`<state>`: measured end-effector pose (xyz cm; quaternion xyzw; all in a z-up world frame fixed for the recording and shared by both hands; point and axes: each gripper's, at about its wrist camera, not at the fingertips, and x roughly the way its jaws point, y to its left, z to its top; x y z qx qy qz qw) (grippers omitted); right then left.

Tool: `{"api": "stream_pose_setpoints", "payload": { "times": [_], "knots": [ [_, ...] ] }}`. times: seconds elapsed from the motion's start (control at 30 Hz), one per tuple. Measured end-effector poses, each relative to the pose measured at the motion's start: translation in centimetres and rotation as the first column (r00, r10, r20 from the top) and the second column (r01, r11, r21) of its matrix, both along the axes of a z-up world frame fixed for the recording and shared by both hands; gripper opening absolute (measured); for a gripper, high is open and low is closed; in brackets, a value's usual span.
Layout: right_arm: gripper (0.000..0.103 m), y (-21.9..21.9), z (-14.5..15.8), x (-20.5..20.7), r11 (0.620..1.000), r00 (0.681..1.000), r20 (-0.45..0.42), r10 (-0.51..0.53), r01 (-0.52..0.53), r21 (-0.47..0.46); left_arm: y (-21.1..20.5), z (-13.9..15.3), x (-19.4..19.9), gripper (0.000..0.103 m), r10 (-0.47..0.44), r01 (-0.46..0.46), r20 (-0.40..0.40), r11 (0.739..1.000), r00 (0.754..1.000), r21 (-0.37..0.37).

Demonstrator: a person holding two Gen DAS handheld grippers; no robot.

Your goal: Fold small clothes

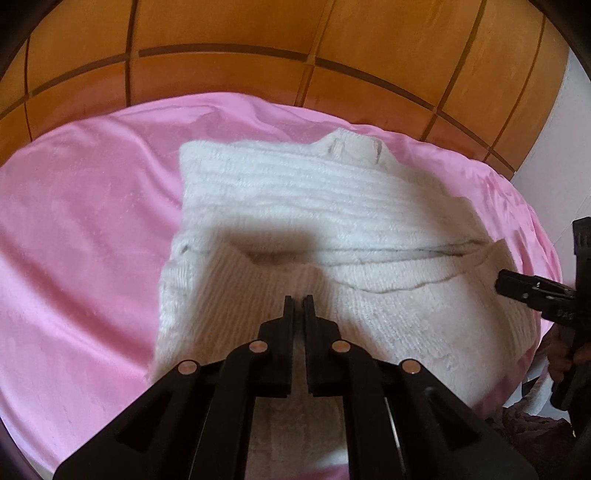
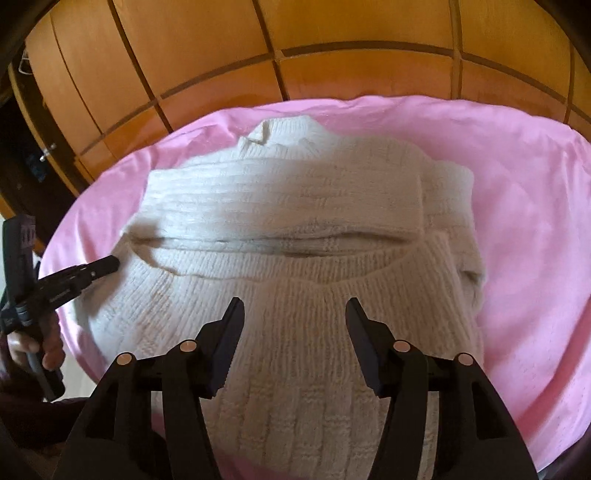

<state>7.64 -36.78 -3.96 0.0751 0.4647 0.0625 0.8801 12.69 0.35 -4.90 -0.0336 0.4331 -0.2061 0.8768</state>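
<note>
A white knitted sweater (image 1: 314, 206) lies partly folded on a pink sheet (image 1: 81, 229), its collar at the far side. It also shows in the right wrist view (image 2: 295, 206). My left gripper (image 1: 298, 301) hovers over the near folded edge with its jaws almost together and nothing between them. It shows from the side in the right wrist view (image 2: 107, 264) at the sweater's left edge. My right gripper (image 2: 294, 314) is open above the near part of the sweater. It shows at the right edge of the left wrist view (image 1: 504, 280).
The pink sheet (image 2: 524, 206) covers a bed. An orange wooden panelled wall (image 1: 229, 33) stands behind it, also in the right wrist view (image 2: 332, 44). A white wall (image 1: 561, 140) is at the far right. A hand (image 2: 48, 350) holds the left gripper's handle.
</note>
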Motion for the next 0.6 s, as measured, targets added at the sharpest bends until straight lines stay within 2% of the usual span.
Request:
{"api": "stream_pose_setpoints", "payload": {
  "times": [0.03, 0.07, 0.13, 0.17, 0.2, 0.3, 0.4, 0.43, 0.47, 0.53, 0.6],
  "knots": [
    [0.05, 0.3, -0.3, 0.2, 1.0, 1.0, -0.009, 0.002, -0.002, -0.005, 0.0, -0.1, -0.1, 0.004, 0.002, -0.002, -0.002, 1.0, 1.0, -0.002],
    [0.03, 0.8, -0.8, 0.5, 1.0, 1.0, -0.022, 0.012, -0.012, -0.022, 0.0, -0.1, -0.3, 0.004, 0.002, -0.002, 0.001, 1.0, 1.0, -0.004],
    [0.004, 2.0, -1.9, 1.2, 0.995, 0.998, -0.048, 0.039, -0.043, -0.085, -0.1, 0.2, -0.5, 0.004, 0.002, -0.002, 0.017, 1.0, 1.0, -0.007],
    [0.004, 2.6, -2.2, 1.3, 0.99, 0.998, -0.047, 0.041, -0.047, -0.135, 0.0, 0.6, -0.7, 0.004, 0.006, -0.006, 0.034, 1.0, 0.999, -0.016],
    [0.004, 2.8, -2.2, 1.3, 0.988, 0.998, -0.04, 0.041, -0.046, -0.146, 0.1, 1.0, -0.8, 0.004, 0.008, -0.007, 0.046, 1.0, 0.999, -0.028],
    [0.003, 2.9, -0.2, 1.1, 0.989, 0.999, 0.032, 0.032, -0.027, -0.148, 0.4, 2.3, -1.0, 0.004, 0.02, -0.015, 0.088, 0.998, 0.996, -0.053],
    [0.003, 2.7, 0.7, 1.3, 0.987, 0.997, 0.074, 0.014, -0.002, -0.16, 0.2, 1.9, 0.1, 0.004, 0.052, -0.049, 0.078, 0.998, 0.996, -0.05],
    [0.003, 2.6, 0.3, 1.6, 0.985, 0.998, 0.07, 0.003, 0.009, -0.171, -0.1, 1.4, 0.7, 0.004, 0.061, -0.059, 0.067, 0.998, 0.996, -0.038],
    [0.003, 2.5, -0.4, 2.0, 0.983, 0.998, 0.061, -0.011, 0.022, -0.182, -0.6, 0.4, 1.5, 0.004, 0.076, -0.076, 0.05, 0.997, 0.996, 0.01],
    [0.003, 2.4, -2.5, 3.0, 0.977, 0.999, 0.025, -0.024, 0.028, -0.209, -1.6, -2.1, 2.7, 0.005, 0.078, -0.075, -0.031, 0.994, 0.996, 0.084],
    [0.003, 2.3, -4.2, 3.5, 0.977, 0.999, 0.002, -0.04, 0.039, -0.208, -1.8, -2.9, 2.4, 0.008, 0.092, -0.09, -0.01, 0.991, 0.996, 0.094]
  ]
}}
